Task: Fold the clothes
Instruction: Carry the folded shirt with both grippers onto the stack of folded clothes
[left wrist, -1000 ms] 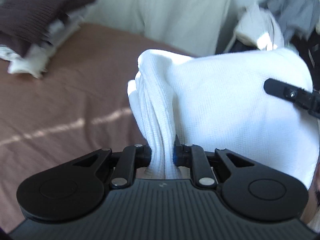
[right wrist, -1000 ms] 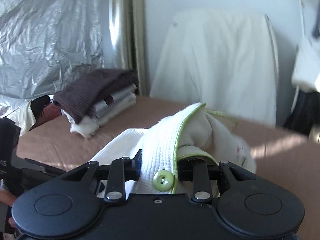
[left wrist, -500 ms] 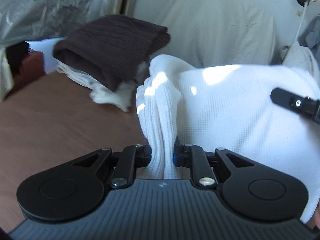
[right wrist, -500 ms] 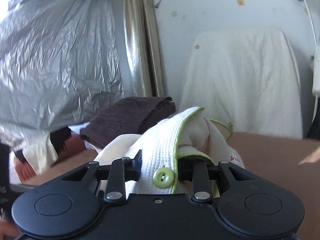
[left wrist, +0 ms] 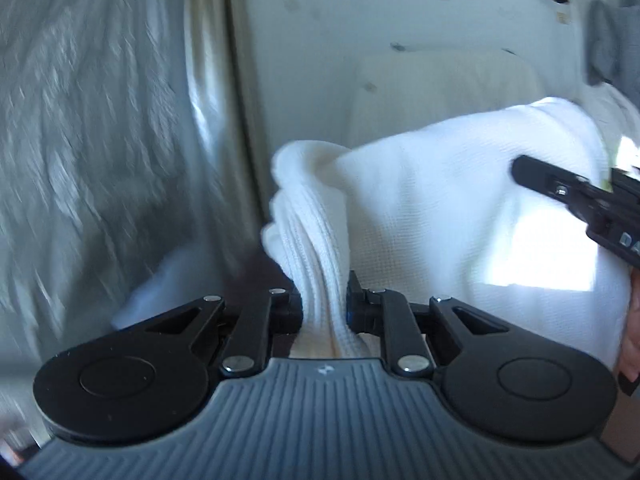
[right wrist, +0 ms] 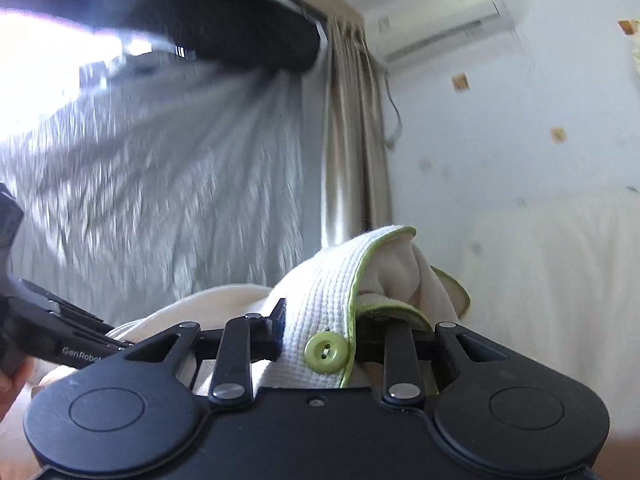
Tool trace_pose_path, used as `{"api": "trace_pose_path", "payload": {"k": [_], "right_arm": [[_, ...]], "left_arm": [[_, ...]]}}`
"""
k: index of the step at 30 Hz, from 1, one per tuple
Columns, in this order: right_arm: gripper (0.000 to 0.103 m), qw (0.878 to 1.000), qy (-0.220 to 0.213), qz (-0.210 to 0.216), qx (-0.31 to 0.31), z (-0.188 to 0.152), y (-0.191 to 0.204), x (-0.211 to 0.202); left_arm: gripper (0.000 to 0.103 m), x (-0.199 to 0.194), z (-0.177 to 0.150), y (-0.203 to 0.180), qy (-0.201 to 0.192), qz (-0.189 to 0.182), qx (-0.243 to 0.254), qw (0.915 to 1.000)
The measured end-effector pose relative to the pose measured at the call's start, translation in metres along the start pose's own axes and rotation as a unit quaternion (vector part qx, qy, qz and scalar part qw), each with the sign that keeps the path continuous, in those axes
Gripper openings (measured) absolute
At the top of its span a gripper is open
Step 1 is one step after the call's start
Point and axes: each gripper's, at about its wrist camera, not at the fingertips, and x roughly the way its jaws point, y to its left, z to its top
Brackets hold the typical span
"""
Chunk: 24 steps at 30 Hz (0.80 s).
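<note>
A white waffle-knit garment (left wrist: 432, 208) with green trim and a green button (right wrist: 326, 352) is held up in the air between both grippers. My left gripper (left wrist: 324, 304) is shut on a bunched fold of it. My right gripper (right wrist: 320, 332) is shut on the buttoned edge (right wrist: 332, 280). The right gripper also shows at the right of the left wrist view (left wrist: 576, 196), against the cloth. The left gripper shows at the lower left of the right wrist view (right wrist: 60, 340).
A silver foil sheet (right wrist: 152, 184) and a beige curtain (right wrist: 352, 152) hang behind. A cream-covered chair back (left wrist: 440, 88) stands against the white wall. An air conditioner (right wrist: 440, 20) is high on the wall. Grey clothes (left wrist: 616, 20) hang at right.
Both grippers have lifted the garment upward. The brown bed and the folded stack have dropped out of view; the wall, curtain and air conditioner now fill the background.
</note>
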Motion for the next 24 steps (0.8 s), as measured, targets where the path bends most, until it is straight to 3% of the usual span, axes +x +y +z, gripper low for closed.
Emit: {"api": "trace_pose_path", "payload": {"k": [2, 4, 5, 6, 7, 9, 10, 12, 14, 17, 21, 24], "right_arm": [[0.033, 1.0, -0.014, 0.005, 0.003, 0.002, 0.004, 0.051], [0.041, 0.999, 0.019, -0.001, 0.049, -0.006, 0.006, 0.108], [0.054, 0.993, 0.072, -0.011, 0.094, -0.019, 0.001, 0.14], [0.06, 0.981, 0.134, -0.026, 0.138, -0.038, -0.008, 0.169], [0.064, 0.965, 0.188, -0.039, 0.179, -0.061, -0.017, 0.192], [0.065, 0.928, 0.267, -0.054, 0.255, -0.118, -0.037, 0.214], [0.065, 0.91, 0.29, -0.06, 0.289, -0.145, -0.046, 0.219], [0.065, 0.899, 0.269, -0.045, 0.341, -0.179, -0.057, 0.195], [0.07, 0.9, 0.243, -0.02, 0.361, -0.195, -0.061, 0.17], [0.072, 0.903, 0.227, 0.013, 0.365, -0.216, -0.058, 0.146], [0.07, 0.913, 0.224, 0.034, 0.34, -0.226, -0.049, 0.139], [0.046, 0.934, 0.237, 0.035, 0.264, -0.219, -0.034, 0.142]], "left_arm": [[0.017, 0.049, 0.026, 0.03, 0.032, -0.003, 0.0, 0.9995], [0.043, 0.116, 0.033, 0.062, 0.102, -0.027, -0.027, 0.994], [0.073, 0.152, 0.024, 0.075, 0.141, -0.037, -0.041, 0.9884], [0.074, 0.181, 0.011, 0.085, 0.173, -0.027, -0.058, 0.9827], [0.073, 0.201, -0.009, 0.09, 0.197, 0.009, -0.081, 0.9771], [0.073, 0.236, -0.049, 0.1, 0.233, 0.062, -0.131, 0.9616], [0.073, 0.242, -0.07, 0.103, 0.236, 0.06, -0.168, 0.9554], [0.076, 0.234, -0.103, 0.108, 0.205, 0.062, -0.23, 0.9492], [0.076, 0.202, -0.127, 0.112, 0.163, 0.081, -0.305, 0.9347], [0.077, 0.173, -0.163, 0.111, 0.084, 0.067, -0.414, 0.9041], [0.077, 0.188, -0.184, 0.102, 0.082, 0.008, -0.457, 0.8858], [0.077, 0.195, -0.184, 0.105, 0.064, -0.009, -0.458, 0.8867]]}}
